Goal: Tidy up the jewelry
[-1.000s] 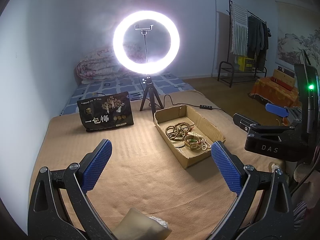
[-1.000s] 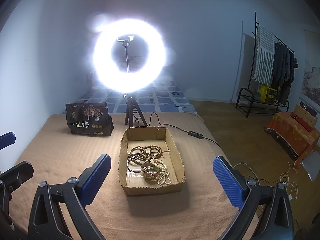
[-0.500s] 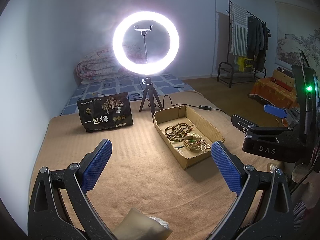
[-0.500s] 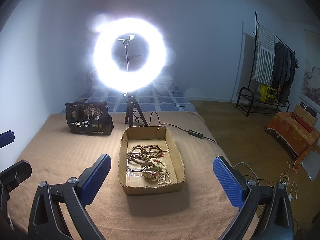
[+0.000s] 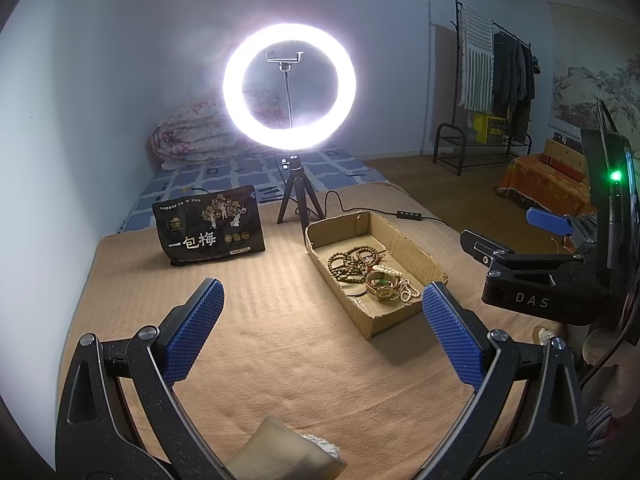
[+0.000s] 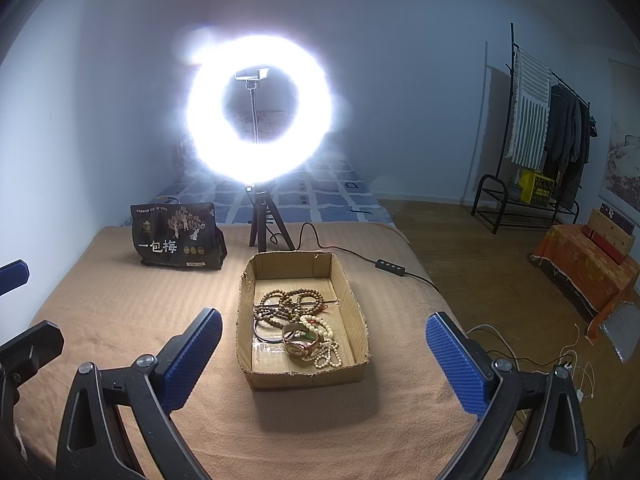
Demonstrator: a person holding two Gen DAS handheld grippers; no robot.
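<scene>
Bed cover (image 6: 120, 320): tan ribbed cloth that carried everything I worked over; soft, so I judged that a box pushed from one side could slide or tip.
Ring light (image 6: 258, 108): lit, on a small tripod at 12 o'clock from the box; its glare washed out the right wrist view, and I judged it could hide fine strands from me. Its cable ran past the box at 1 o'clock and could catch a sweeping tong.
Black pouch (image 6: 176, 240): upright at 10 o'clock from the box, well apart from it.
Cardboard box (image 6: 362, 332): open-topped, low-walled, centred between my right tong's fingers; torn front rim might fold under a downward press.
Left gripper (image 5: 320, 336): spread wide, empty, above the cloth, with the box at its 1 o'clock.
Right gripper (image 6: 320, 356): spread wide, empty, short of the box's near wall.
Wooden bead strands (image 6: 288, 304): coiled in the far half of the box, overlapping one another.
Dark bangle (image 6: 262, 332): at 9 o'clock in the pile, partly under the beads.
Watch (image 6: 300, 342): on the near part of the pile, touching the pearls.
White bead strand (image 6: 326, 344): looped around the watch.
Risk: I judged tangling the chief hazard; lifting one piece could drag its neighbours over the wall.
</scene>
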